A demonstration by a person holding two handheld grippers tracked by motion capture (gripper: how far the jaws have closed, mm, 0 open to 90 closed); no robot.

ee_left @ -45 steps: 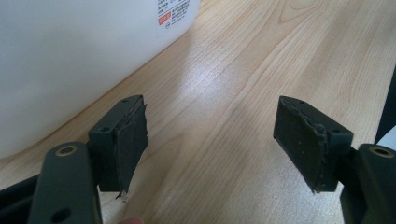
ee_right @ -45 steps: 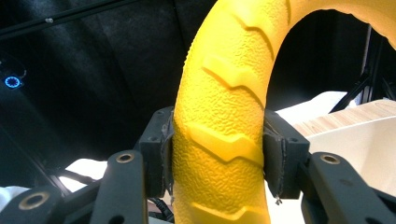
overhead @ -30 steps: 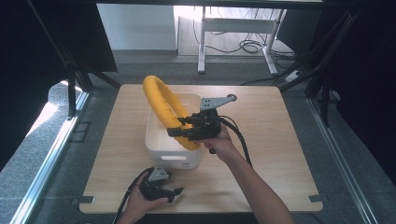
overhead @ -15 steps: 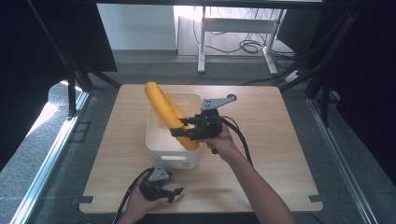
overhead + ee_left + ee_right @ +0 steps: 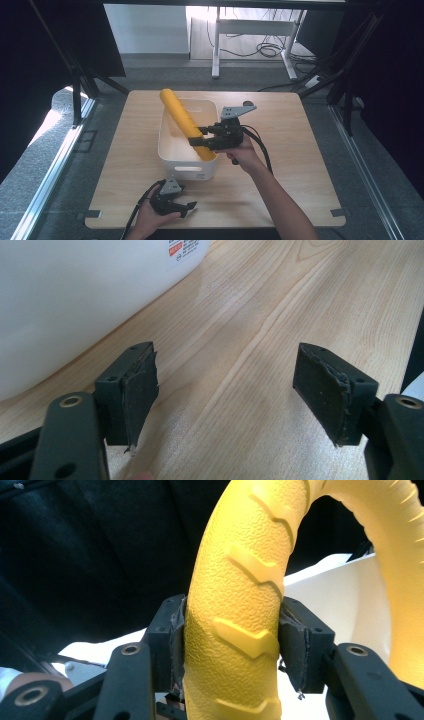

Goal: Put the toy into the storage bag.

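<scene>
We grip the yellow ring (image 5: 186, 123) in the right gripper (image 5: 203, 139), jaws clenched, tilted over the white bin (image 5: 170, 150). The left gripper (image 5: 186, 207) rests released on the worktop (image 5: 300, 150). We judge the ring not yet set down.

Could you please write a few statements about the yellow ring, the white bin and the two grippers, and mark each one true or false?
1. The right gripper is clamped on the yellow ring. True.
2. The yellow ring lies flat on the table beside the white bin. False: it is held tilted up over the bin.
3. The left gripper holds a cloth. False: its jaws stand apart with bare wood between them.
4. The left gripper is near the table's front edge, in front of the white bin. True.
5. The yellow ring has raised tread-like ridges. True.
</scene>
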